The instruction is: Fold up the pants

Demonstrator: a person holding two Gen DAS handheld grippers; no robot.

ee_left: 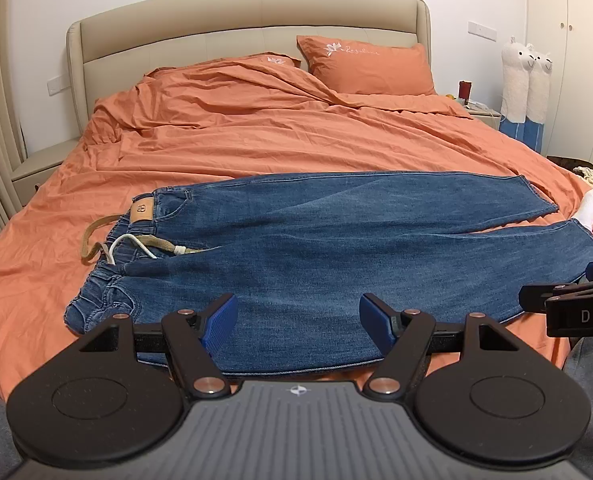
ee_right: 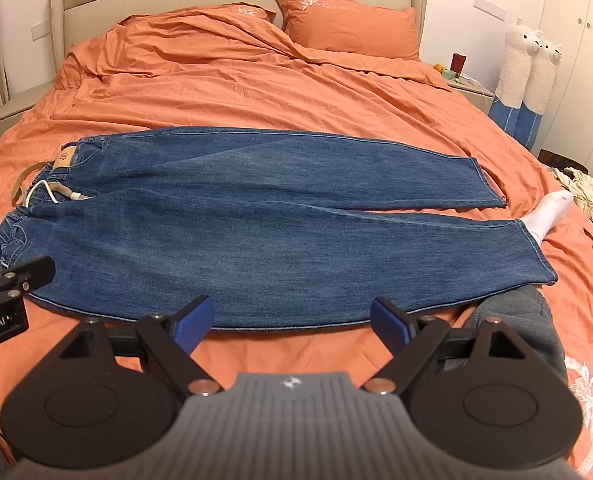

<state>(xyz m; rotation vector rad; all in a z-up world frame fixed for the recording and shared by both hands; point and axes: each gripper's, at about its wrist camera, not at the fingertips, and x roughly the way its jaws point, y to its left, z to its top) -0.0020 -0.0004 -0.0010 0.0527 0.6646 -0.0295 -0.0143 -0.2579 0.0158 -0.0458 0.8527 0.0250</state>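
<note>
Blue jeans (ee_left: pixel 316 248) lie flat across the orange bed, waistband at the left, both legs spread toward the right; they also show in the right wrist view (ee_right: pixel 264 220). A tan belt (ee_left: pixel 96 240) and white drawstring (ee_left: pixel 132 244) hang out at the waistband. My left gripper (ee_left: pixel 298 322) is open and empty, over the near edge of the jeans near the seat. My right gripper (ee_right: pixel 292 326) is open and empty, just short of the near edge of the lower leg. Each gripper's side shows at the edge of the other's view.
The bed (ee_right: pixel 256 80) has an orange cover, two orange pillows (ee_right: pixel 352 20) and a beige headboard. A white sock (ee_right: pixel 548 212) lies by the leg hems. Grey fabric (ee_right: pixel 516 320) lies at the near right. A nightstand (ee_right: pixel 468 84) and plush llamas (ee_right: pixel 528 64) stand at the right.
</note>
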